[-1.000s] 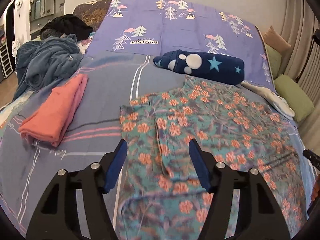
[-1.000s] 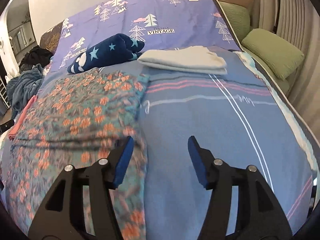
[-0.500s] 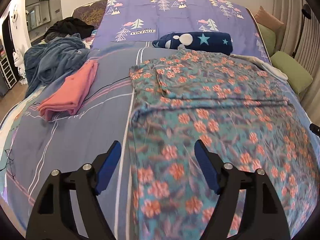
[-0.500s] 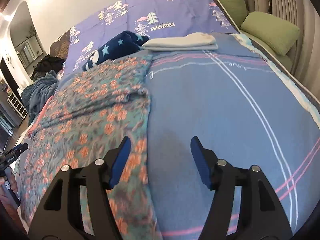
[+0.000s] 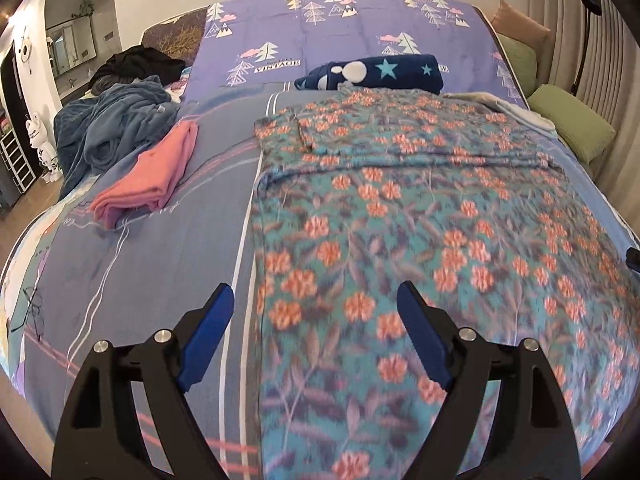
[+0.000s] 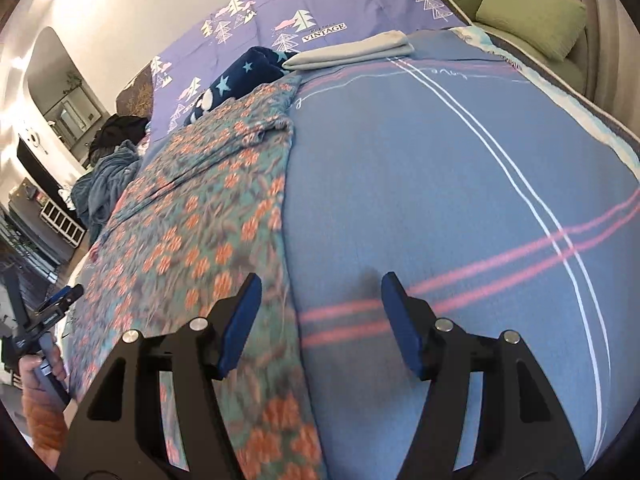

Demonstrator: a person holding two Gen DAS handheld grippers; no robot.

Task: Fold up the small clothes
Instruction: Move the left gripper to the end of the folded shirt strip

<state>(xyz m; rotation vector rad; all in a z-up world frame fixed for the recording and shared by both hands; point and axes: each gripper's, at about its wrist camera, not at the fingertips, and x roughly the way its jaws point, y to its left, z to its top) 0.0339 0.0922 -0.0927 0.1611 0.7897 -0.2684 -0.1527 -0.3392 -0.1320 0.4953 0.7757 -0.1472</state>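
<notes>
Teal fleece garment (image 5: 420, 208) with orange flowers lies spread flat on the bed (image 5: 152, 264), covering most of the left wrist view from centre out to 3 o'clock; its far end is folded over on itself near 12 o'clock. Left gripper (image 5: 316, 332) hovers over the garment's near left edge, blue-padded jaws wide apart, nothing between them. Right gripper (image 6: 318, 320) sits over the garment's right edge, jaws likewise spread wide and empty; left pad is above the floral fabric, right pad above bare blue striped bedsheet. In the right wrist view the garment (image 6: 208, 216) runs from 7 toward 11 o'clock. Purple cover (image 5: 344, 36) at 12 o'clock carries pine-tree prints and a label reading "VINTAGE" (image 5: 277, 65); a smaller line above it is too small to read. The same "VINTAGE" mark (image 6: 323, 32) shows in the right wrist view. Navy star-print roll (image 5: 372, 74) lies just beyond the garment's far edge. Folded pink cloth (image 5: 148, 176) at 9 o'clock, well apart from the garment; crumpled blue-grey blanket (image 5: 108, 128) at 10 o'clock beside it. Folded cream cloth (image 6: 352, 50) lies at 12 o'clock in the right view, next to the navy roll. Green cushions (image 6: 532, 20) at 1 o'clock off the bed edge. Left hand (image 6: 42, 372) visible at 8 o'clock gripping the other tool's handle.
</notes>
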